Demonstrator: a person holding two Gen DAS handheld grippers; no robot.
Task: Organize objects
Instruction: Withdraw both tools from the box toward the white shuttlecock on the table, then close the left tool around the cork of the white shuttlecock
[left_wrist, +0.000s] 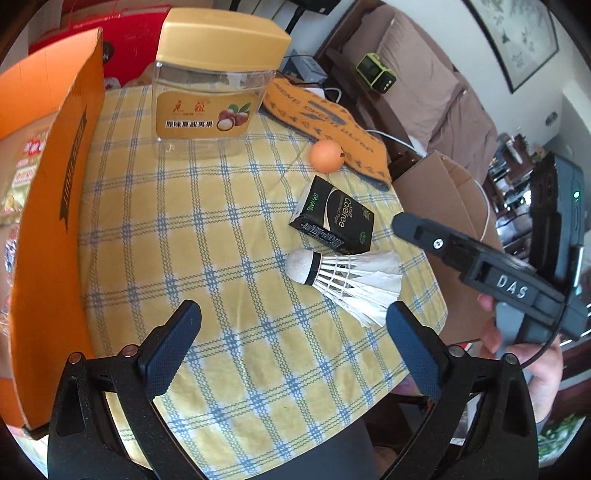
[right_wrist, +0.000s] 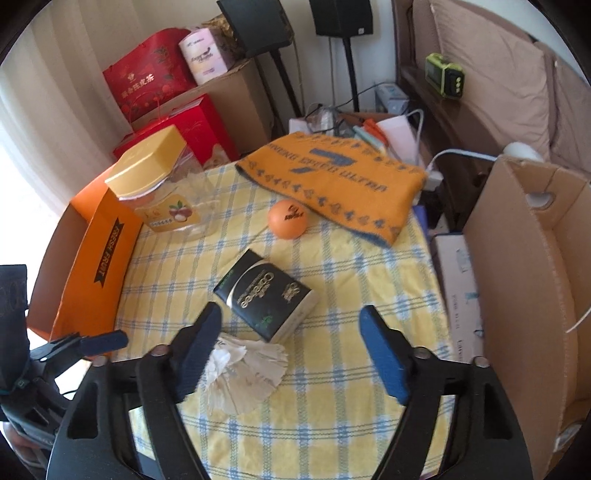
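Note:
On the yellow checked tablecloth (left_wrist: 192, 236) lie a white shuttlecock (left_wrist: 347, 280), a black tissue pack (left_wrist: 334, 219) and an orange ball (left_wrist: 326, 155). A clear jar with a yellow lid (left_wrist: 214, 85) stands at the back. My left gripper (left_wrist: 295, 325) is open and empty above the cloth, left of the shuttlecock. My right gripper (right_wrist: 290, 328) is open and empty, hovering over the shuttlecock (right_wrist: 243, 373) and the tissue pack (right_wrist: 267, 295). The ball (right_wrist: 288, 220) and jar (right_wrist: 159, 184) lie beyond. The right gripper also shows in the left wrist view (left_wrist: 402, 225).
An orange fruit box (left_wrist: 48, 206) stands along the table's left side. An orange towel (right_wrist: 332, 181) lies at the back right. A brown cardboard box (right_wrist: 524, 295) stands off the table's right edge. Red gift boxes (right_wrist: 173, 122) sit behind.

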